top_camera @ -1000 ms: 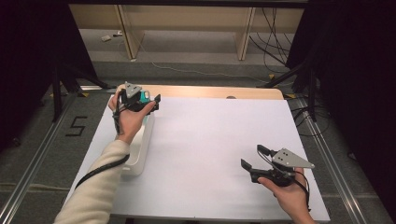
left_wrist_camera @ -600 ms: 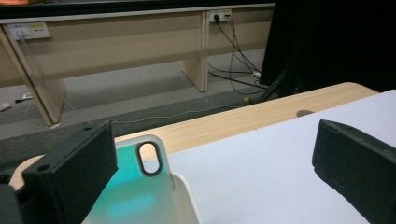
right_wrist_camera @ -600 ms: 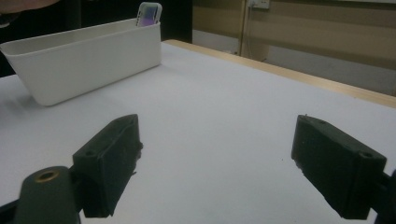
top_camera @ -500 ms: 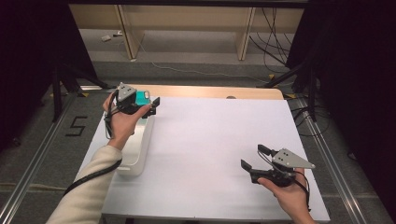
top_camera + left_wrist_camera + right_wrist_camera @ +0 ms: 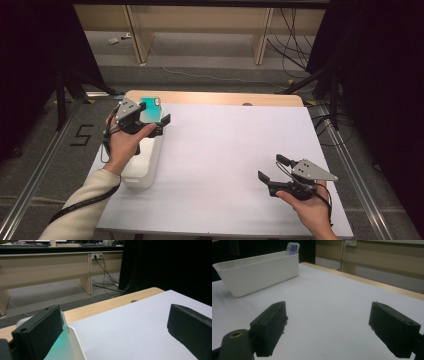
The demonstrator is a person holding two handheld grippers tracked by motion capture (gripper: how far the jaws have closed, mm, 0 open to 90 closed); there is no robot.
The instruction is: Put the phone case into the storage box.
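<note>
A phone (image 5: 149, 110) with a bright teal back stands up on its end at the far end of a long white plastic bin (image 5: 145, 172). Its top sticks out above the rim. The bin sits at the left side of a white table top (image 5: 225, 150), near a strip of bare wood (image 5: 215, 98) along the far edge.

The left gripper (image 5: 159, 126) hangs over the bin, just beside the phone. Its jaws have just been opening and now stand wide apart with nothing between them. In the left gripper view one jaw is close by the bin's rim (image 5: 75, 340).

The right gripper (image 5: 272, 169) is well apart from the bin, near the right corner by the person. Its jaws are wide apart too and hold nothing
</note>
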